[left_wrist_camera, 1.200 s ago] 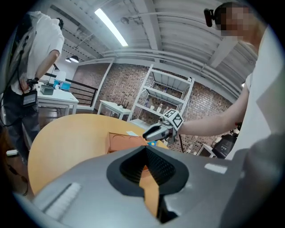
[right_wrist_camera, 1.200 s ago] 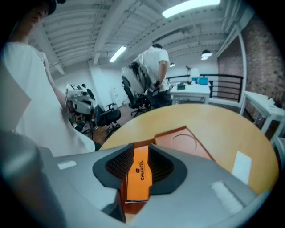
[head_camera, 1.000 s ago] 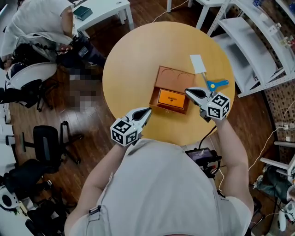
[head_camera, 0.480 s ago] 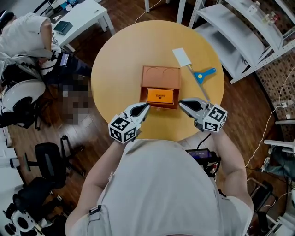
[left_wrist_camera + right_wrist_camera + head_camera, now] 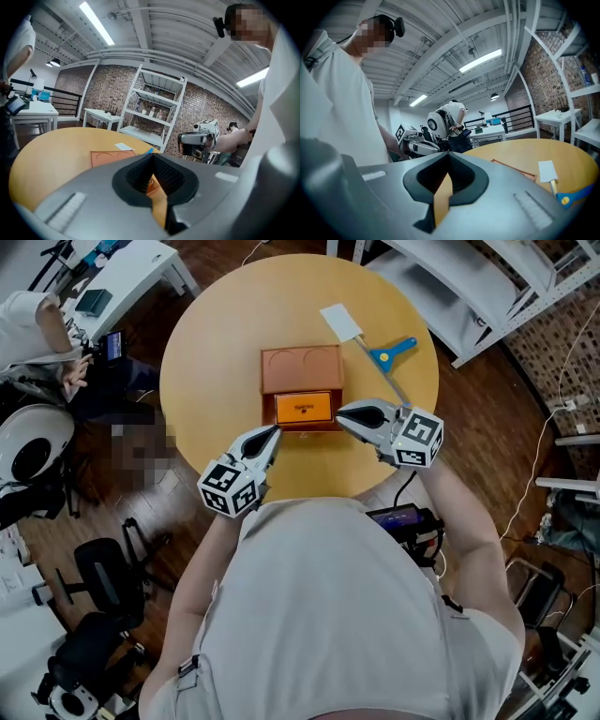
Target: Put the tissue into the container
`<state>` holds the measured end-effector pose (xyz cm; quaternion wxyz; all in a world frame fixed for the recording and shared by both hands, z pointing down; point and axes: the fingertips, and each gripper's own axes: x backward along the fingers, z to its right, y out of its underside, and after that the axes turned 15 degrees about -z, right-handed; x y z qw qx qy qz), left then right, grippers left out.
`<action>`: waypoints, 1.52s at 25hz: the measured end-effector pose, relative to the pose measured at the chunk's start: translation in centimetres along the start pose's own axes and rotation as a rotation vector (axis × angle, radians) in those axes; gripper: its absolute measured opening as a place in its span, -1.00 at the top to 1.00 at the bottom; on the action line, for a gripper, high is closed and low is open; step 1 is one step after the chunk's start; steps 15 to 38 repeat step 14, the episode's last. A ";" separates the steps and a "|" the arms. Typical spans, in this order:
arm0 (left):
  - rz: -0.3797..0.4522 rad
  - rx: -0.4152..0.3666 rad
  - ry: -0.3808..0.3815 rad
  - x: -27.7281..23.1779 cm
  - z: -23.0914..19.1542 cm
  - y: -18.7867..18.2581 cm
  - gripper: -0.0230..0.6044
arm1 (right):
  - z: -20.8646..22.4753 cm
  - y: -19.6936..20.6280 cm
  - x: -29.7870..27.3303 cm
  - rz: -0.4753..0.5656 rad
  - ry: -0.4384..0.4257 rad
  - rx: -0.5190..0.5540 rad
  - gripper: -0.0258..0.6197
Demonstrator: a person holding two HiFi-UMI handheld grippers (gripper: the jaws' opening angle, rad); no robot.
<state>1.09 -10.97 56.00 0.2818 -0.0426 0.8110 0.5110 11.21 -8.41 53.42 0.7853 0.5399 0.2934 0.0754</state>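
- One left hand-held gripper (image 5: 271, 432) and one right hand-held gripper (image 5: 344, 412): jaws together, empty.
- One container (image 5: 300, 370) on the bench (image 5: 206, 362).
- One tissue (image 5: 339, 322) lies beyond the container, outside it.

Even, bright light from ceiling strip lamps (image 5: 96, 23); fisheye bending, dark corners in gripper views.

Left tool (image 5: 271, 433), right tool (image 5: 343, 412), both held forward, jaws together — tips angled inward

Right hand-held gripper (image 5: 345, 413) — drawn back.
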 end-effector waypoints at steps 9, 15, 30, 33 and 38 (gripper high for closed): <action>0.010 0.012 -0.007 0.2 -0.3 -0.3 0.93 | -0.4 -0.6 0.0 -0.008 -0.022 0.028 0.92; 0.009 0.006 -0.016 -0.8 -0.7 -0.1 0.93 | 0.6 -0.8 -0.4 -0.007 -0.029 0.044 0.92; 0.009 0.006 -0.016 -0.8 -0.7 -0.1 0.93 | 0.6 -0.8 -0.4 -0.007 -0.029 0.044 0.92; 0.009 0.006 -0.016 -0.8 -0.7 -0.1 0.93 | 0.6 -0.8 -0.4 -0.007 -0.029 0.044 0.92; 0.009 0.006 -0.016 -0.8 -0.7 -0.1 0.93 | 0.6 -0.8 -0.4 -0.007 -0.029 0.044 0.92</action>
